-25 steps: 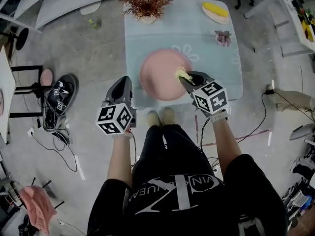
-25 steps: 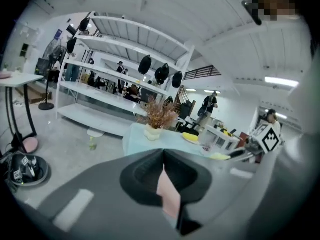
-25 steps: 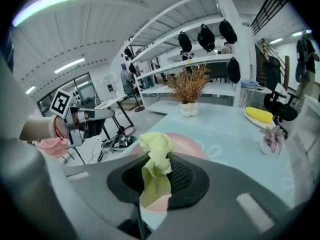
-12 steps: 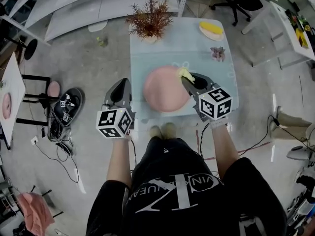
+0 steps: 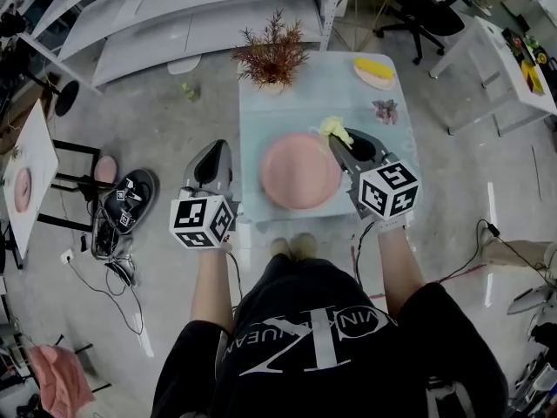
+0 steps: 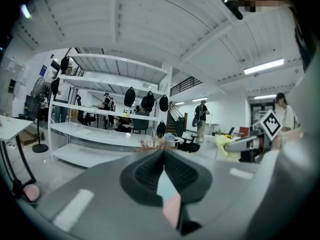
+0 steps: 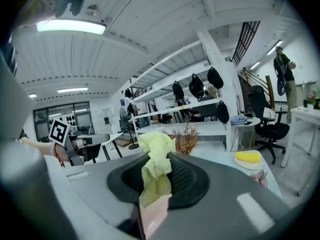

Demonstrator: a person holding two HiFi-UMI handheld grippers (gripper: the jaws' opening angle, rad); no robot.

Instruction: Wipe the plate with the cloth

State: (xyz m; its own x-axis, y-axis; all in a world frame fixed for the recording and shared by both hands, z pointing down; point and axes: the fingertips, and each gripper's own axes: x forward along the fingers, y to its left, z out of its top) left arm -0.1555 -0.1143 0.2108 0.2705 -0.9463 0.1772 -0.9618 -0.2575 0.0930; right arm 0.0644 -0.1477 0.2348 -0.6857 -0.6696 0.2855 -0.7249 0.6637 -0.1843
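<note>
While my right gripper [image 5: 339, 143] pinches the cloth [image 5: 334, 130] by the plate's [image 5: 300, 171] far right rim, seemingly lifted off it, I can't judge how much wiping remains. My left gripper [image 5: 212, 150] is clenched on nothing, off the table [image 5: 322, 94]. The plant [image 5: 271, 57] and dish [image 5: 374, 70] stand well beyond, not obstructing.

White lettering on black shirt [image 5: 315, 345], seen upside down, only "VIN" legible beside large K-shaped mark, remainder unreadable
</note>
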